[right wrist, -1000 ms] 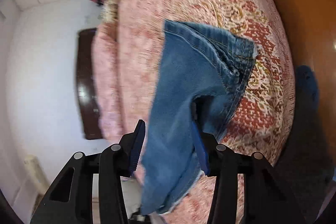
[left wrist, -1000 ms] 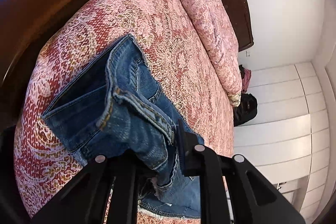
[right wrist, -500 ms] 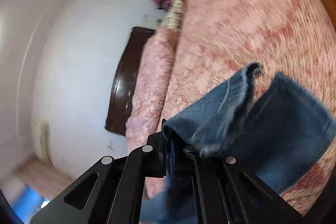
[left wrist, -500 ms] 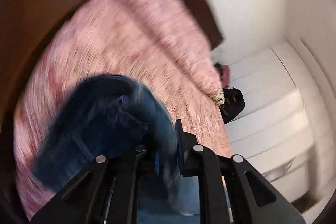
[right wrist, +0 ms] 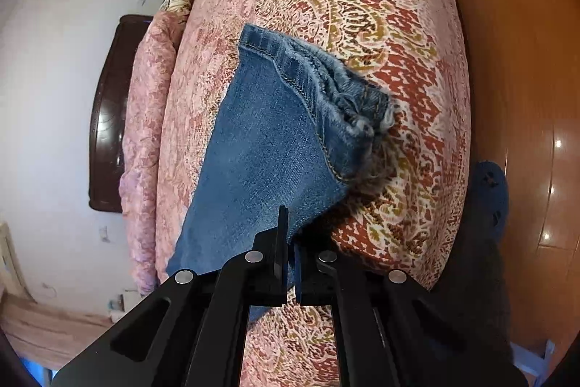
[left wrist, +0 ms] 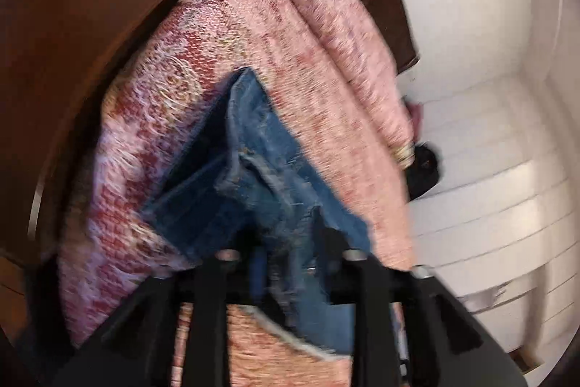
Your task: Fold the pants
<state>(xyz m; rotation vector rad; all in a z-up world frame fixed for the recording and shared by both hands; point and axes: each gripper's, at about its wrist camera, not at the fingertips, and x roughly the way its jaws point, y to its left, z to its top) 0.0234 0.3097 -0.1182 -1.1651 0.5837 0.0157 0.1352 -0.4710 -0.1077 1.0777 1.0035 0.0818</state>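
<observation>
Those jeans [right wrist: 268, 148] lying on the pink bedspread [right wrist: 380, 6] look heavy and floppy, so I'd grab thick seams or hems, like the right gripper [right wrist: 289, 242] and left gripper [left wrist: 290, 242] do now, both clamped on denim.

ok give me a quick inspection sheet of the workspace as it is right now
surface: bed with pink and red paisley bedspread.
job's things: blue denim pants, partly folded, lifted off the bedspread at the near end.
clutter: rolled pink quilt along the far side; dark bundle of clothes past it.
grippers: left hand-held gripper shut on the denim, view blurred; right hand-held gripper shut on a denim edge.
cables: nothing seen.
surroundings: dark wooden headboard, white wall, glossy wooden floor.
</observation>
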